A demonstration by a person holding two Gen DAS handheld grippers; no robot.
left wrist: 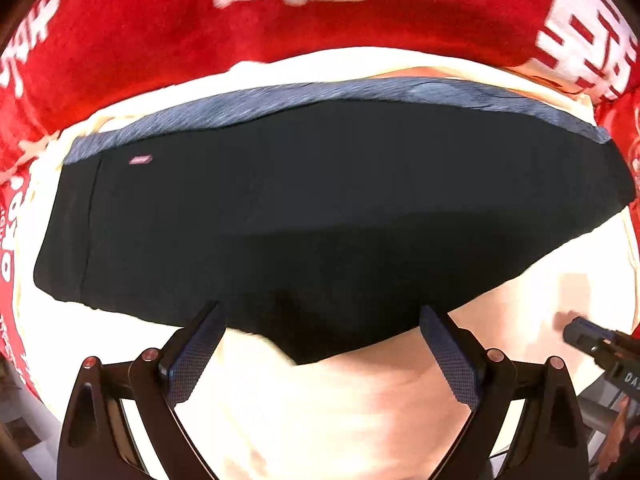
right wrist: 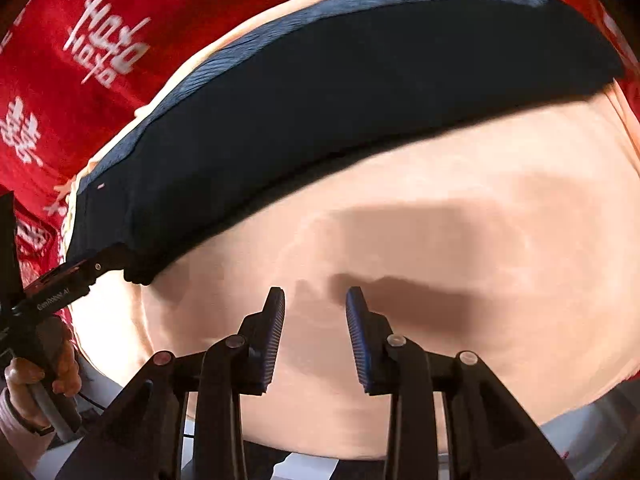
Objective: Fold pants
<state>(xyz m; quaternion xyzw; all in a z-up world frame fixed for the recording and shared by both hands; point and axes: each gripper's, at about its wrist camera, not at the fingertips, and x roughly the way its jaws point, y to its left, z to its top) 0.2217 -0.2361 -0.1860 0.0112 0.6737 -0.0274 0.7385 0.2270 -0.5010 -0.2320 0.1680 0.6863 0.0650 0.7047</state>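
Dark navy pants (left wrist: pixel 304 208) with a blue-grey waistband lie flat on a cream cloth (left wrist: pixel 320 400). My left gripper (left wrist: pixel 320 312) is open, its fingers spread at the pants' near edge, nothing between the pads. In the right wrist view the pants (right wrist: pixel 340 92) stretch across the top. The left gripper (right wrist: pixel 120 264) sits at their lower left corner there. My right gripper (right wrist: pixel 316 300) is open and empty above bare cream cloth, apart from the pants. It shows at the right edge of the left wrist view (left wrist: pixel 588 336).
A red blanket with white lettering (left wrist: pixel 160 32) surrounds the cream cloth at the back and sides. It also shows in the right wrist view (right wrist: pixel 100 40). A hand (right wrist: pixel 44 372) holds the left gripper's handle at lower left.
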